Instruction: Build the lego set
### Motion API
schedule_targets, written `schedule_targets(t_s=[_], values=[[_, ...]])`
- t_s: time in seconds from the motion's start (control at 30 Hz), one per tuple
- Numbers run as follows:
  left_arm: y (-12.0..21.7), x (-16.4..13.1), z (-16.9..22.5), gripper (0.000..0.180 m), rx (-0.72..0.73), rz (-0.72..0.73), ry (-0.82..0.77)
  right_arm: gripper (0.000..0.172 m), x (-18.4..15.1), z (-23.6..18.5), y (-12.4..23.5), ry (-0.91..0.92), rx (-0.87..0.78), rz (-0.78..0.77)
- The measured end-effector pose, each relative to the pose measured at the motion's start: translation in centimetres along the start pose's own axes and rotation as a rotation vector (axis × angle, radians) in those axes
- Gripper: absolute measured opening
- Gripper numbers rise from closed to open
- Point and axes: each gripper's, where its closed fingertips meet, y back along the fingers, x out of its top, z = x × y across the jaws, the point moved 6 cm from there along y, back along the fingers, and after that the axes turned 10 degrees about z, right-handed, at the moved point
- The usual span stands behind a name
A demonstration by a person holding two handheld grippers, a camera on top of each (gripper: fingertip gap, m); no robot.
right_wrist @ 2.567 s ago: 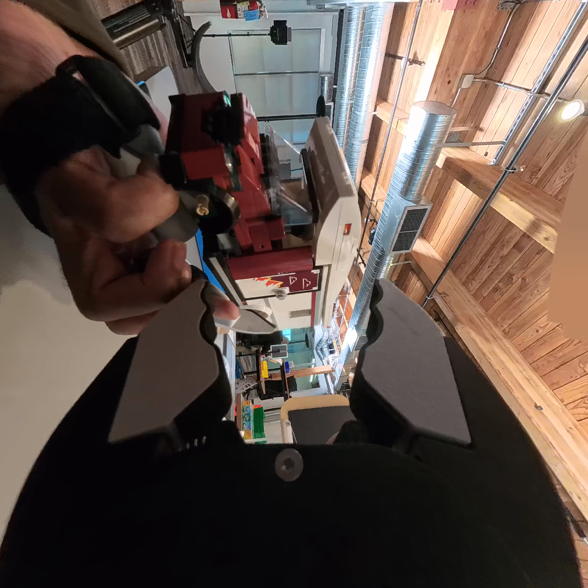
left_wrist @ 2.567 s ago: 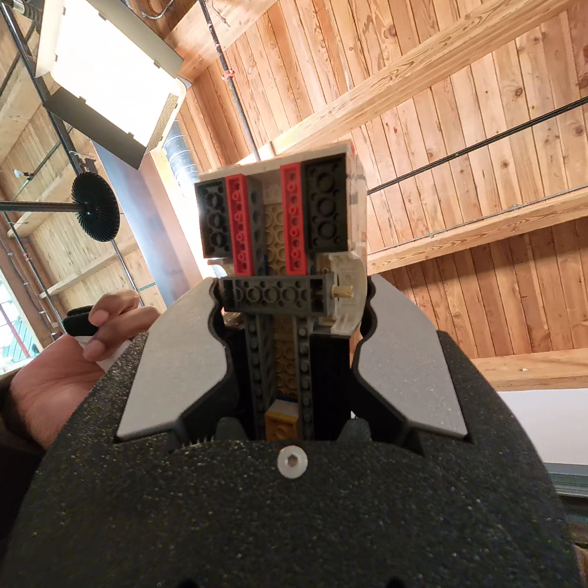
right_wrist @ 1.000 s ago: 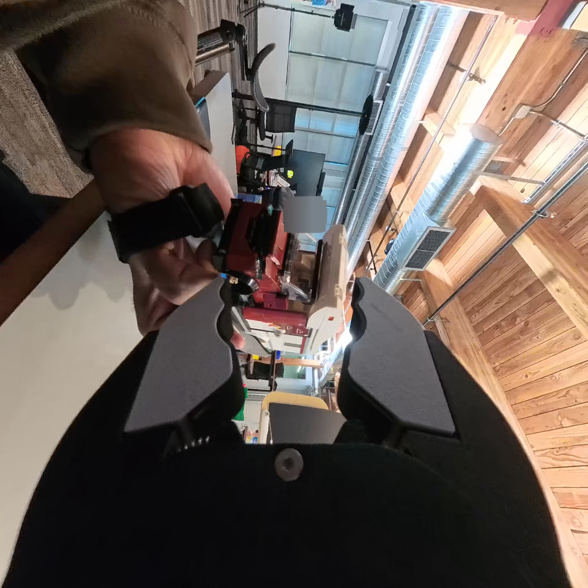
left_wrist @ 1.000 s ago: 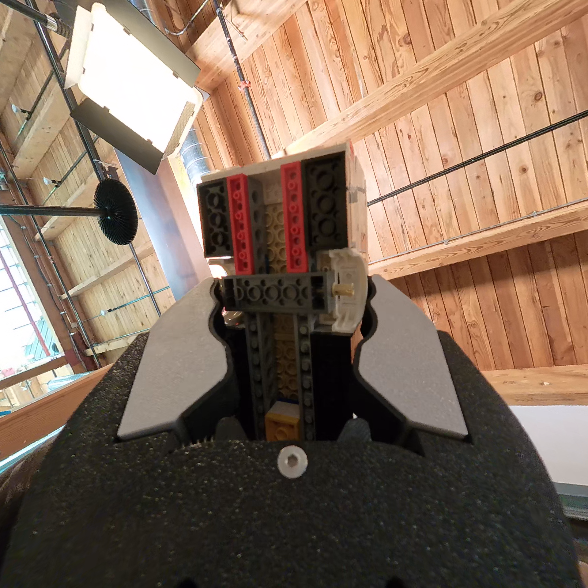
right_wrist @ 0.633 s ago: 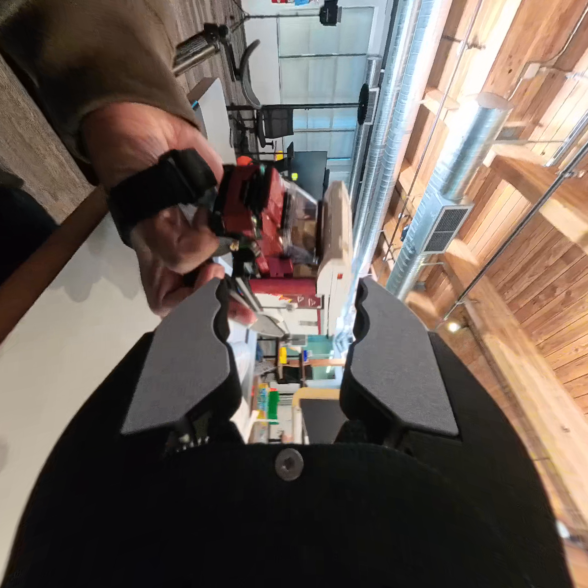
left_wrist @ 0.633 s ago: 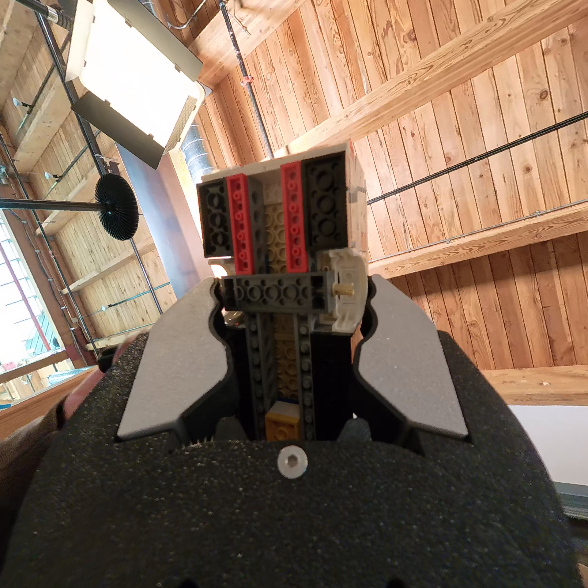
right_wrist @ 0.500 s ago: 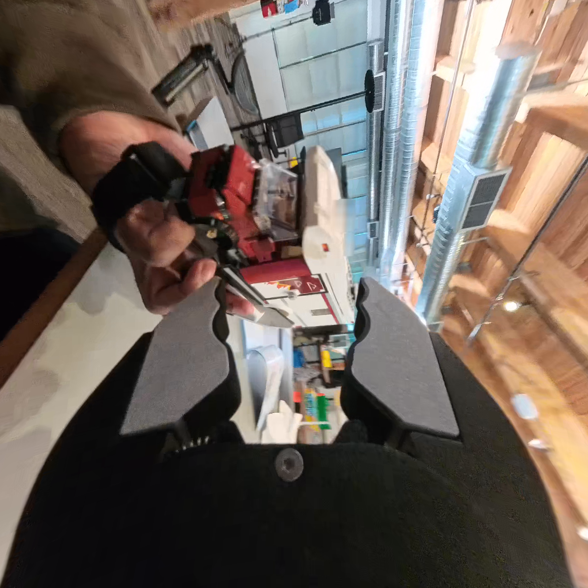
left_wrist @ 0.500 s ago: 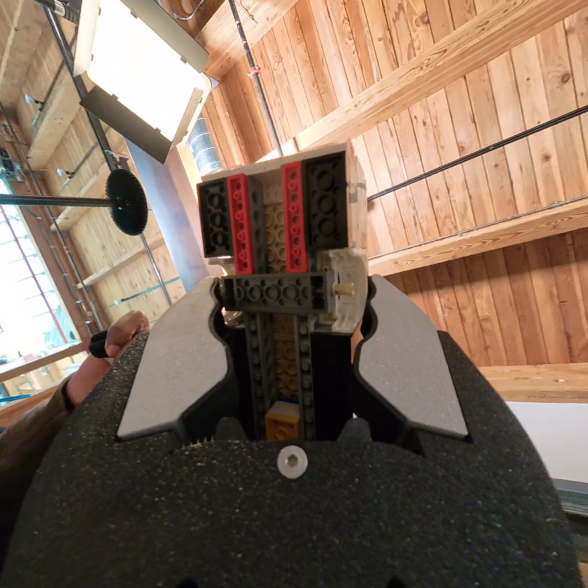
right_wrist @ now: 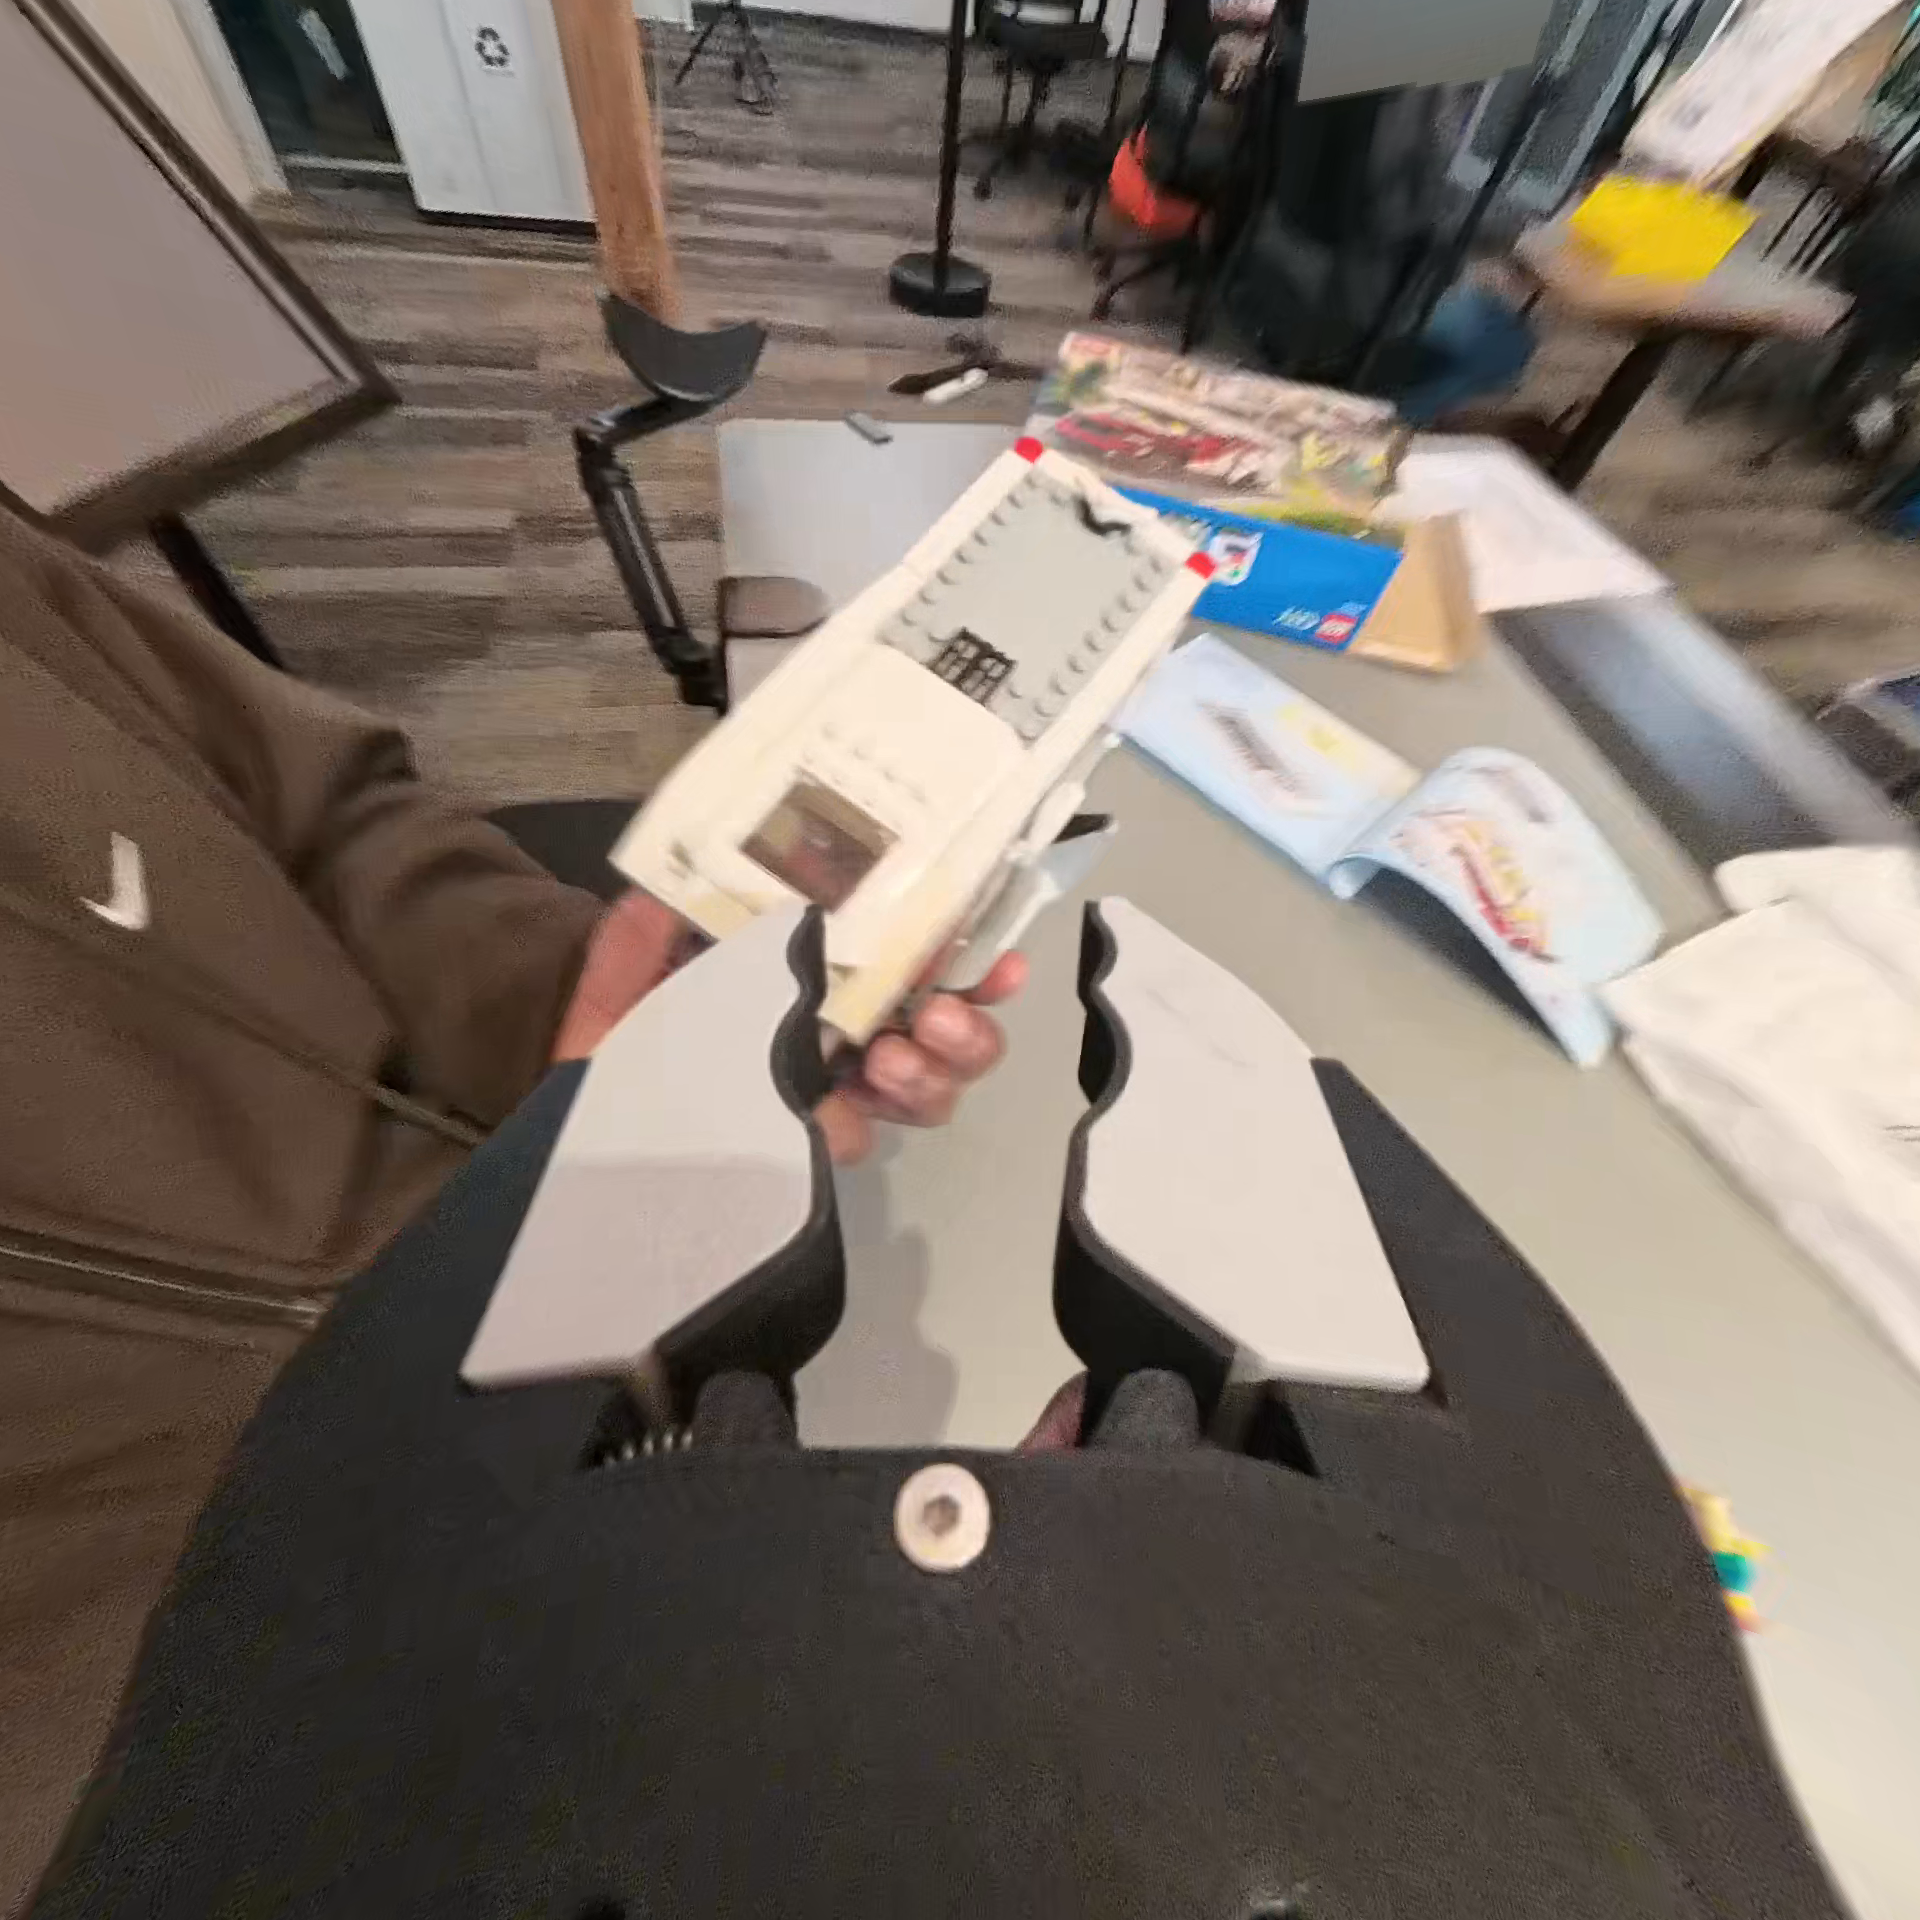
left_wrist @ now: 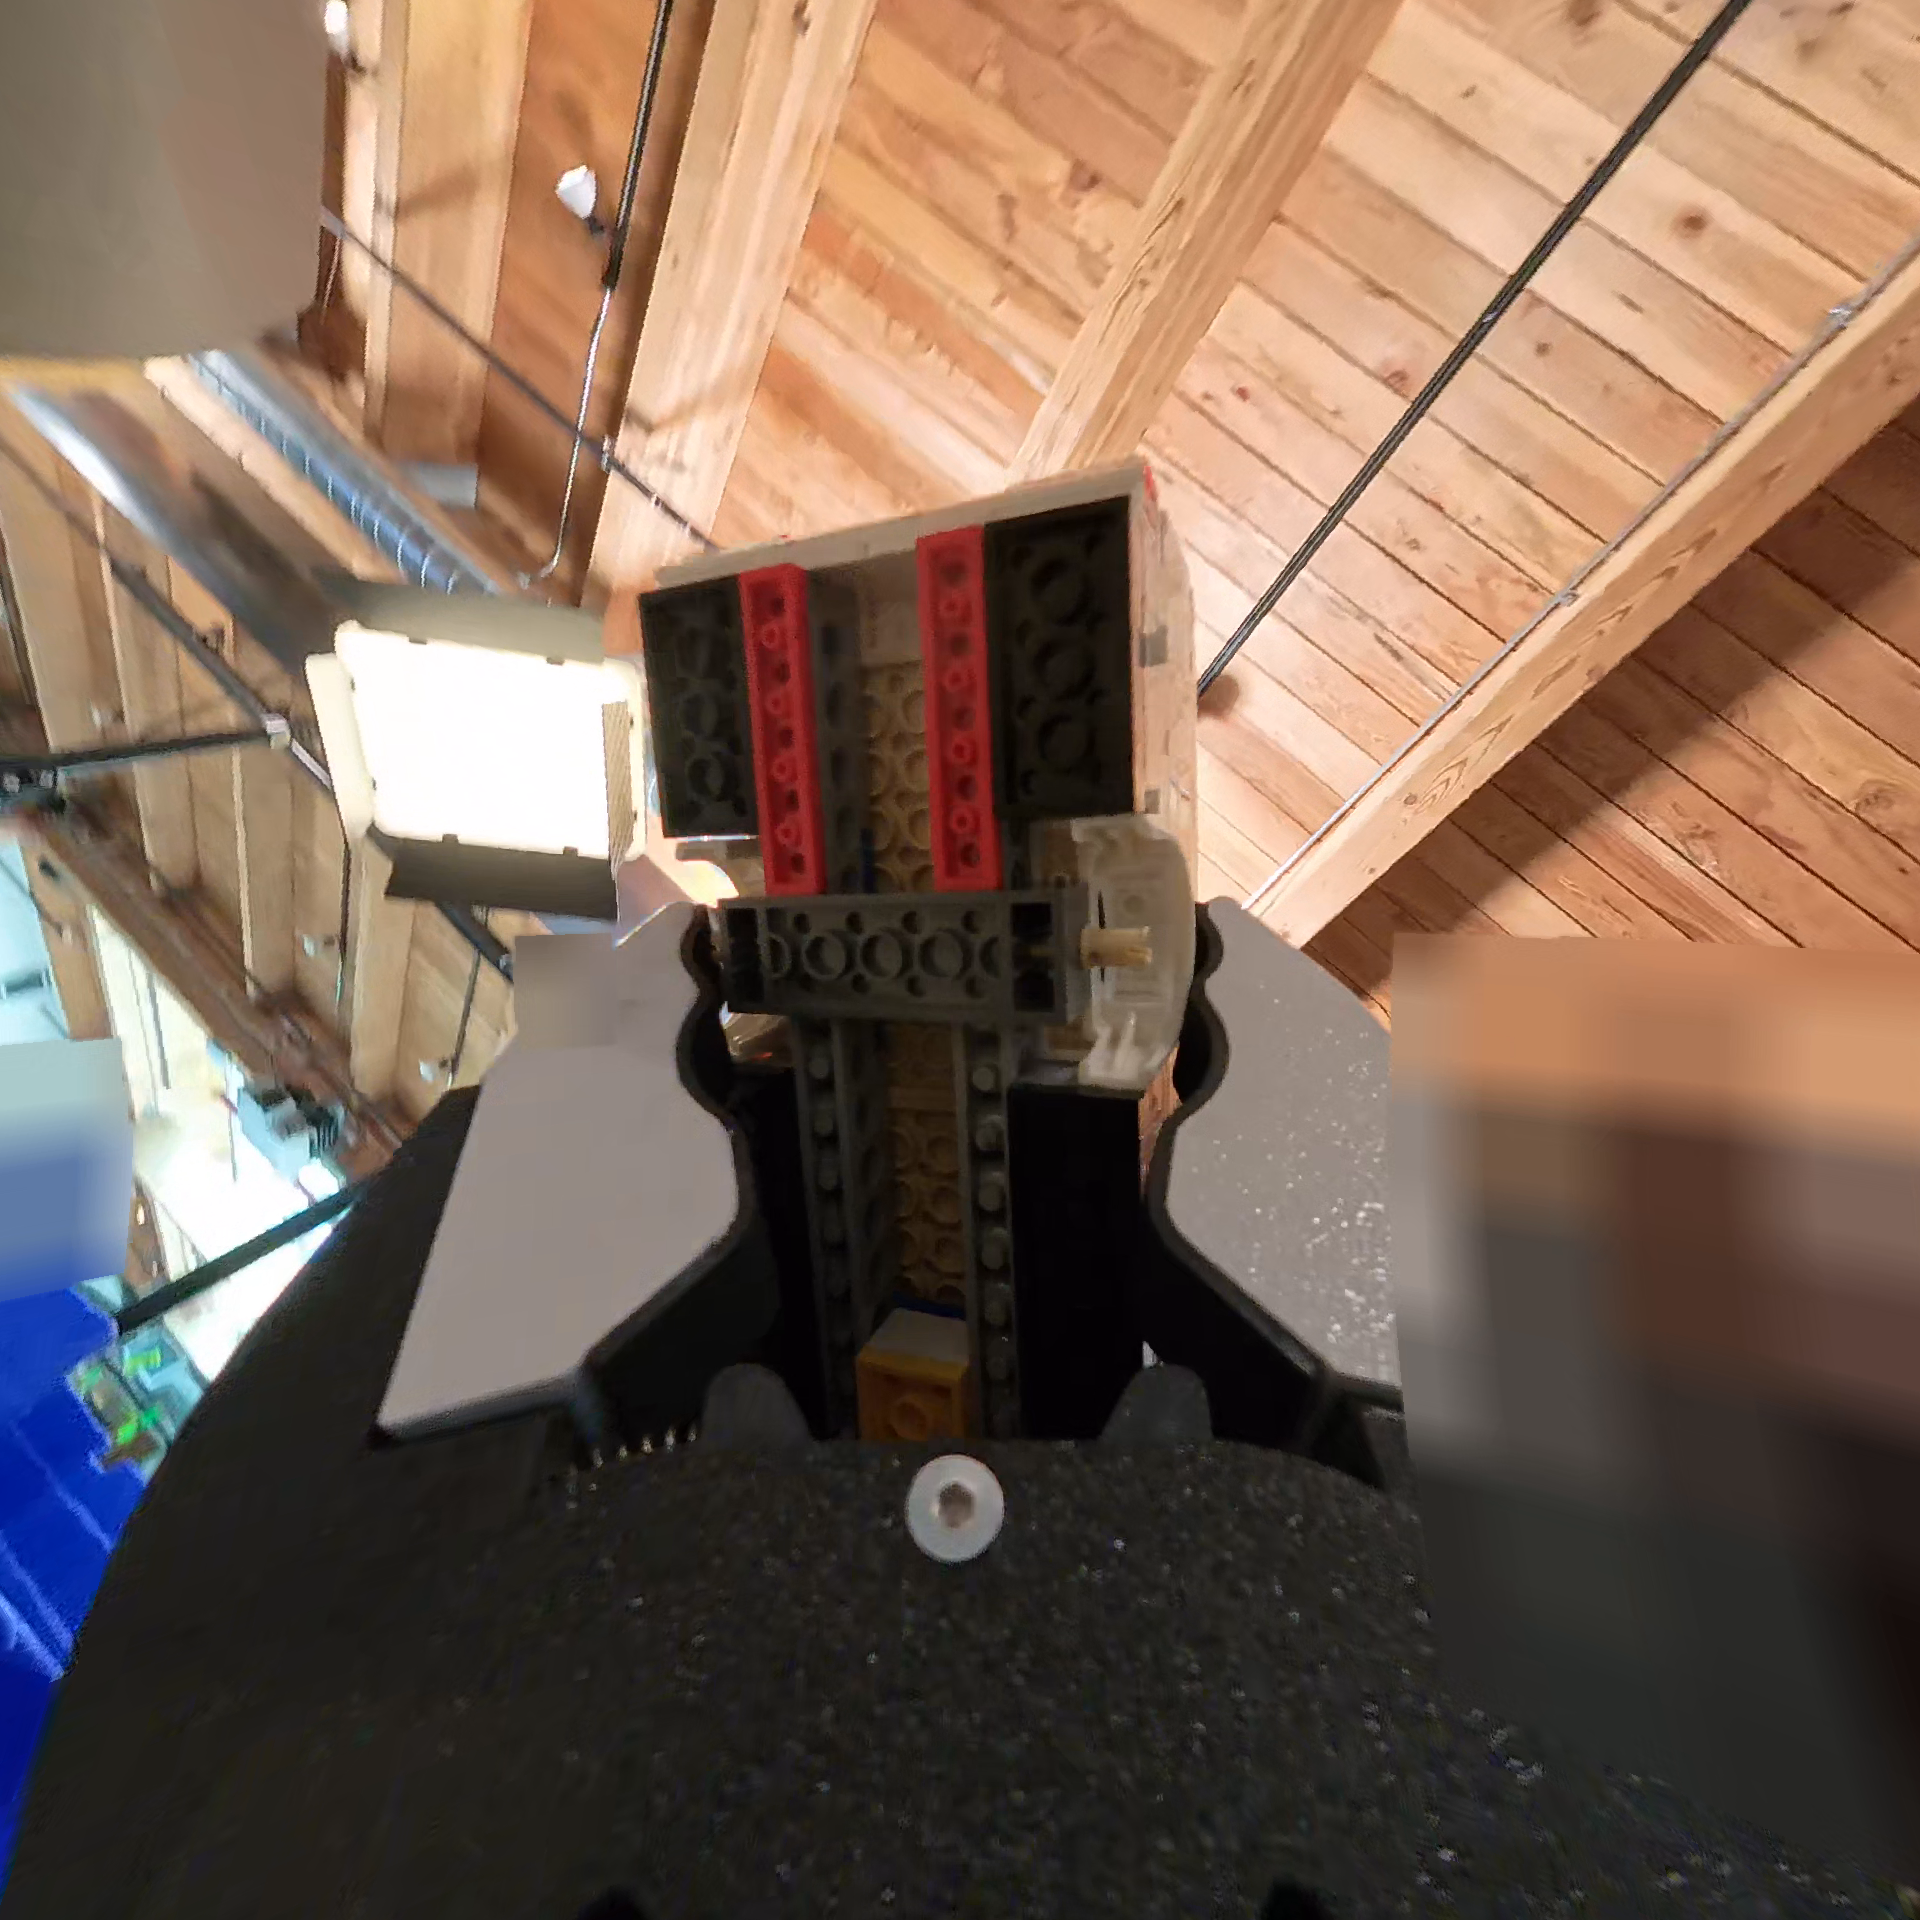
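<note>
My left gripper [left_wrist: 951,935] points up at the ceiling and is shut on a brick-built model [left_wrist: 883,727]. Both pads press its sides. The model's underside faces the camera, with black, red, dark grey and tan bricks and a white wheel arch [left_wrist: 1132,935]. In the right wrist view the same model [right_wrist: 935,707] shows its white and grey top, held up over the table by the hand [right_wrist: 925,1049] on the left gripper. My right gripper [right_wrist: 951,935] is open, with only the grey table [right_wrist: 1299,987] showing between its fingers. It hangs just short of the model's near end.
An open instruction booklet [right_wrist: 1455,852], a blue box [right_wrist: 1288,582] and white bags [right_wrist: 1818,1039] lie on the table's far and right side. A person in a brown jacket [right_wrist: 208,935] is at the left. A light panel [left_wrist: 478,748] hangs under the wooden ceiling. The tips of one gripper are about 10 cm away from the tips of the other.
The right gripper has swung down from the ceiling toward the table, and its jaws have narrowed. The left gripper has turned a little and keeps its hold on the model.
</note>
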Motion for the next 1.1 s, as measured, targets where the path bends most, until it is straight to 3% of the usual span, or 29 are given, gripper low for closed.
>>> schedule_targets(t_s=[0.2,0.47,0.77,1.1], values=[[-0.2,0.9,1.8,0.085,-0.153,0.041,-0.145,0.048,3.0,-1.5,-2.7,-0.094,0.019,-0.189],[-0.3,1.3,5.1,0.085,-0.302,0.068,-0.272,0.052,4.9,-4.3,-6.3,-0.006,0.034,-0.442],[0.4,2.3,6.0,0.085,-0.309,0.114,-0.347,0.052,5.0,-4.6,-8.5,0.004,0.040,-0.521],[0.4,2.3,5.2,0.085,-0.275,0.117,-0.352,0.044,4.6,-3.3,-8.6,0.006,0.057,-0.546]])
